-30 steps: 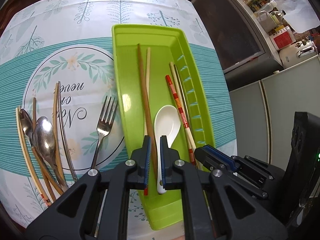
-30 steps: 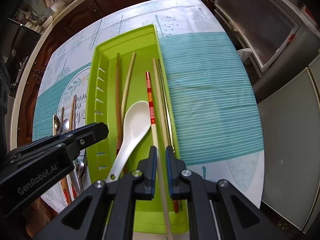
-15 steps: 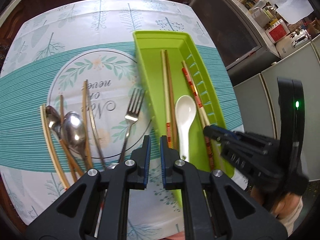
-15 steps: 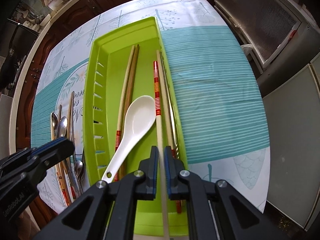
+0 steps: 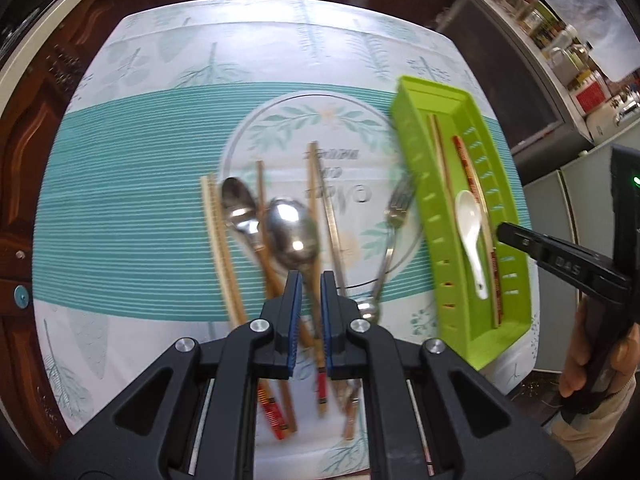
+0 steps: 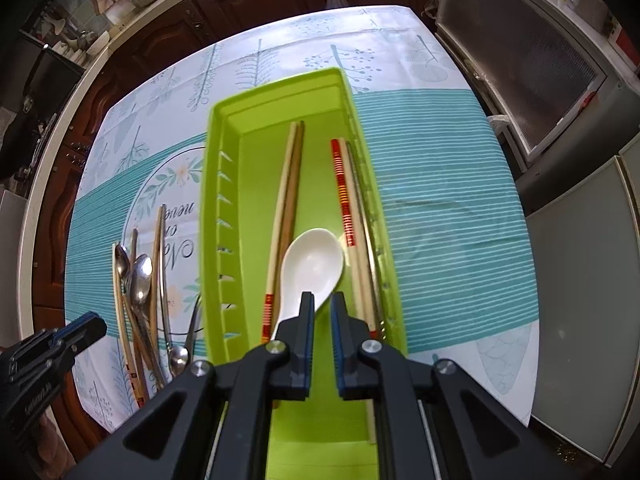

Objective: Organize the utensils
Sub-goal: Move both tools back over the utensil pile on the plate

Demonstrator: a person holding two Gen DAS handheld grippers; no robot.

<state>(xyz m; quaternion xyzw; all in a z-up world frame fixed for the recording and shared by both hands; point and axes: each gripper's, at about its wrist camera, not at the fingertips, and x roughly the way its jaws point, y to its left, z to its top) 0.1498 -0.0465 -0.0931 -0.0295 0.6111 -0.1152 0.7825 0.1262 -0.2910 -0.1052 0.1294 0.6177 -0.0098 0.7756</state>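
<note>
Loose utensils on desk (image 5: 120, 208), L of tray: pale chopstick (image 5: 218, 240), small metal spoon (image 5: 239, 210), large metal spoon (image 5: 292, 234), more chopsticks, then fork (image 5: 394, 216) just beside tray wall. L tongs (image 5: 307, 280) above large spoon's handle, clenched, nothing gripped. View blurred.

Green tray (image 6: 218, 208) R of the pile, holds wood chopstick pair (image 6: 288, 192), white ceramic spoon (image 6: 312, 266), red-striped chopsticks (image 6: 343, 192) along R wall. R tongs (image 6: 319, 300) over white spoon's handle end, clenched to a narrow gap, empty.
</note>
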